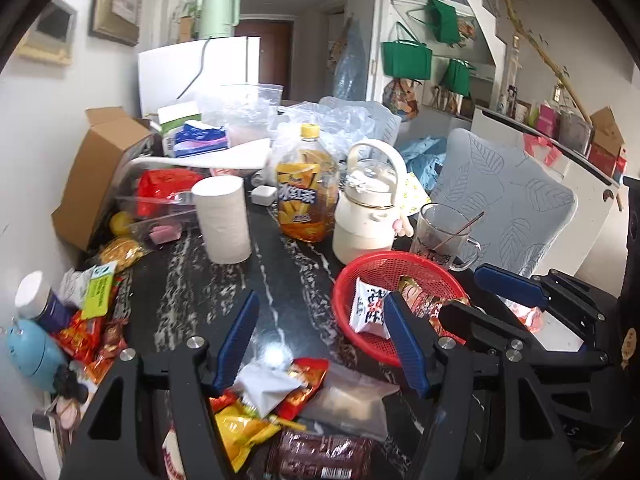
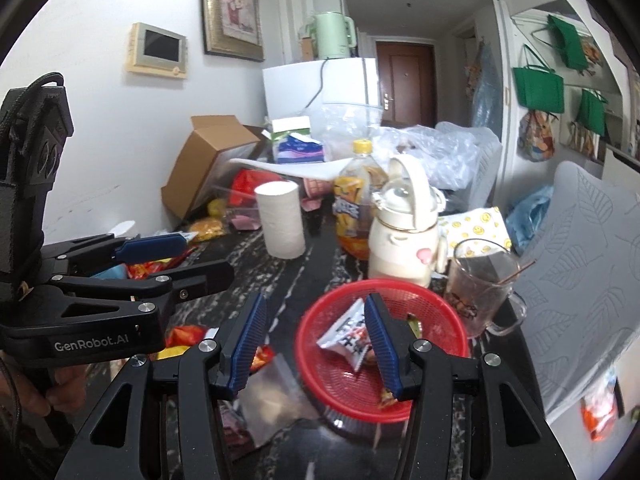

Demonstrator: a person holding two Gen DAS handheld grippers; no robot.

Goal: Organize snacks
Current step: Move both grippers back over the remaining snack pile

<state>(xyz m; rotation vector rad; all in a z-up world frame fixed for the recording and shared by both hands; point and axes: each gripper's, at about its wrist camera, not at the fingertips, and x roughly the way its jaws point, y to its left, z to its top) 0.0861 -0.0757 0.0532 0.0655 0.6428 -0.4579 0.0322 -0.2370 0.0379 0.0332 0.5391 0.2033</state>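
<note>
A red mesh basket [image 1: 416, 268] [image 2: 336, 384] stands on the dark marble table and holds a white snack packet [image 1: 366, 308] [image 2: 344, 336] and other wrappers. My left gripper [image 1: 320, 344] is open and empty, above loose snack packets [image 1: 276, 396] at the near edge; it also shows in the right wrist view [image 2: 192, 254]. My right gripper [image 2: 314, 344] is open and empty, over the basket's left rim; it also shows in the left wrist view [image 1: 492, 292]. More snacks [image 1: 92, 332] lie at the left.
A paper roll [image 1: 224, 220], iced tea bottle [image 1: 306, 188], cream kettle bottle [image 1: 368, 208] and glass mug [image 1: 444, 236] stand behind the basket. A cardboard box [image 1: 100, 172], clear tub and plastic bags crowd the back. A grey chair [image 1: 508, 200] is at right.
</note>
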